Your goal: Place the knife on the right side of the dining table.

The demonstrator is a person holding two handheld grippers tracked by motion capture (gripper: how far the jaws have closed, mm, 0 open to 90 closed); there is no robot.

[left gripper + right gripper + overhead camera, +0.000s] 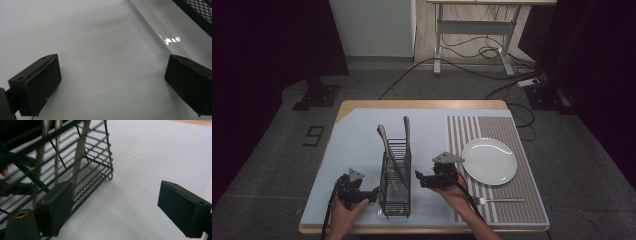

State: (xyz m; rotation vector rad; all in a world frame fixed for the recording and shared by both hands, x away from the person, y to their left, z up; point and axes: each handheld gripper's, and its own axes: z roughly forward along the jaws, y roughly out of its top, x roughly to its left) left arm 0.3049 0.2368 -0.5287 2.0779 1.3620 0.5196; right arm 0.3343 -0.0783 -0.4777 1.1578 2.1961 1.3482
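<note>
Work in hand, as judged from the layout: moving cutlery into the wire cutlery basket (395,185), which stands on the pale blue cover (357,150) of the bench (422,104), near the front edge and between the two hands.

Done so far: two pieces of cutlery (406,127) already standing in the basket, grey handles up, one nearly upright and the other leaning to the left. Hard to tell whether knives or something else.

Left to do, probably: a fork (499,200) lying flat on the striped mat (532,200), in front of the white plate (489,161) and just right of the right hand. Not picked up yet. About two thirds finished, if the fork is the last piece.

Right gripper (422,180): just beside the right wall of the basket, pointing toward it. Fingers (57,207) spread wide, with nothing between them except bare cover; the near finger seen close against the mesh, touching or not impossible to say.

Left gripper (371,194): low at the left side of the basket, close to its foot. Fingers (37,85) also wide apart and empty, over plain cover, with the basket corner at the upper right of the left gripper view.
</note>
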